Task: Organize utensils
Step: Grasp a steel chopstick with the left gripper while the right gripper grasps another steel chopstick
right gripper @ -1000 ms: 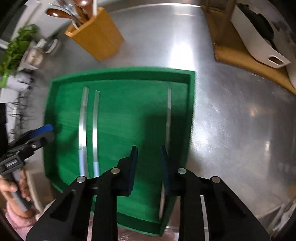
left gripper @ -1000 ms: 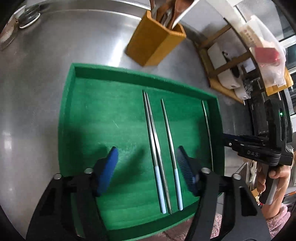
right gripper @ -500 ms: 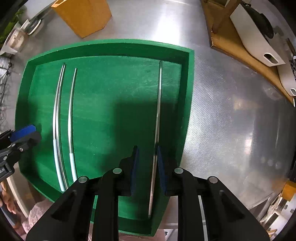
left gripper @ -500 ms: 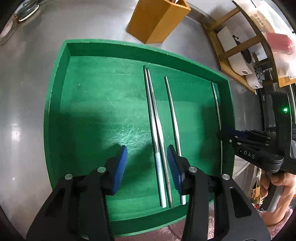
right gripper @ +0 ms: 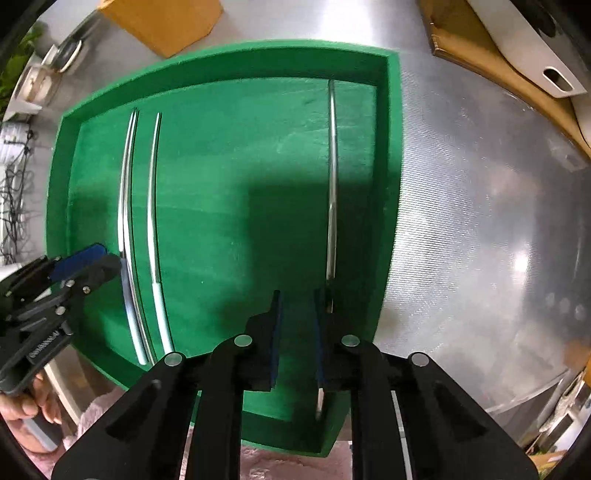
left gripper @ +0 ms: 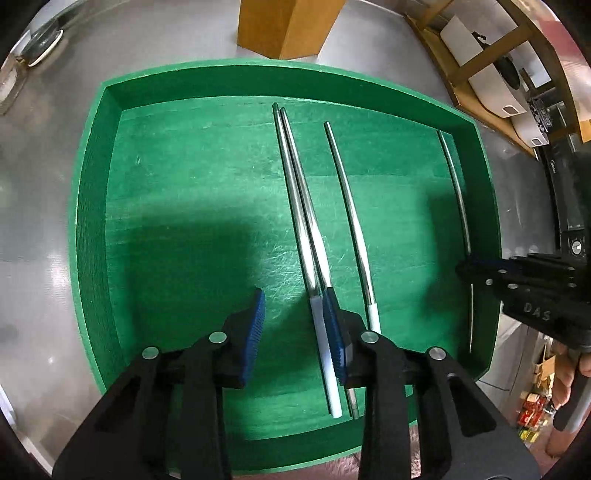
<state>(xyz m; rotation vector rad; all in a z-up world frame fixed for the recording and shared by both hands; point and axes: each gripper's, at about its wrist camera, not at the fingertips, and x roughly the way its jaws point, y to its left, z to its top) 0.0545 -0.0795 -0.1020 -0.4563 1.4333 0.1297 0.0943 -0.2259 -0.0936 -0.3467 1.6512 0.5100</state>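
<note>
Since a second before, my left claw [left gripper: 291, 328] had dropped toward the tray's [left gripper: 92, 229] near edge and was closing, nothing gripped yet, beside the paired chopsticks [left gripper: 299, 206]. My right claw [right gripper: 295, 332] was narrowing beside the lone chopstick [right gripper: 332, 184] along the right edge; both pickups looked imminent.

Four metal chopsticks are counted in one green tray [left gripper: 92, 221] — a touching pair [left gripper: 295, 192], a single chopstick [left gripper: 347, 199] just beside it, and a lone chopstick [left gripper: 456, 184] near the tray's far wall. White handle ends are seen on at least two. One wooden utensil block [left gripper: 288, 26] is counted beyond the tray — contents cropped out. Two grippers are seen.
</note>
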